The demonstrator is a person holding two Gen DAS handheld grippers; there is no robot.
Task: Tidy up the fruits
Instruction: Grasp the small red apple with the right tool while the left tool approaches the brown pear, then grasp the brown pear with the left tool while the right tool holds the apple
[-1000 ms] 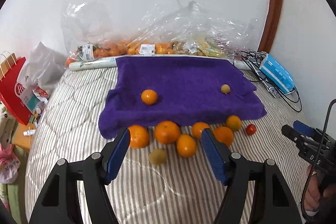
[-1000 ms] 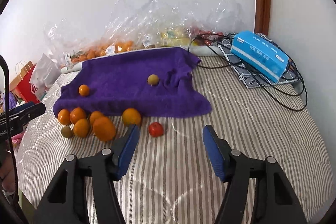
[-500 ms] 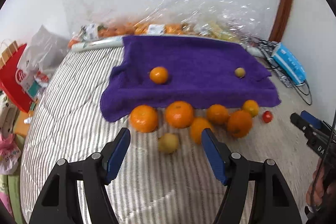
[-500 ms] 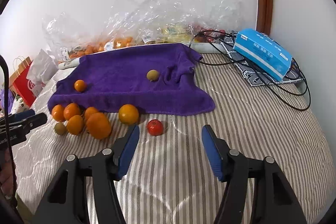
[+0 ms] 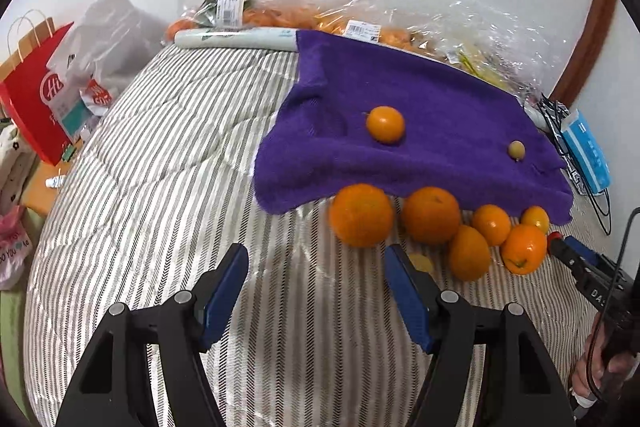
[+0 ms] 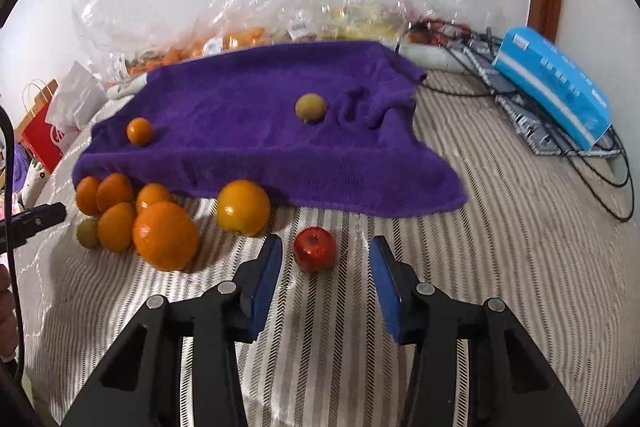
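Right gripper [image 6: 326,263] jaws, just closing, stand released around small red fruit [image 6: 315,249] on striped bedcover [image 6: 500,267]. Left gripper [image 5: 316,277] released, empty, near oranges [image 5: 362,215] below purple towel [image 5: 440,99].

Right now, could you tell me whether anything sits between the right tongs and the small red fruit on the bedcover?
Nothing visible does. The red fruit lies on bare striped bedcover just ahead of the right tongs, whose jaws have just been closing without touching it. The nearest orange sits off to the left.
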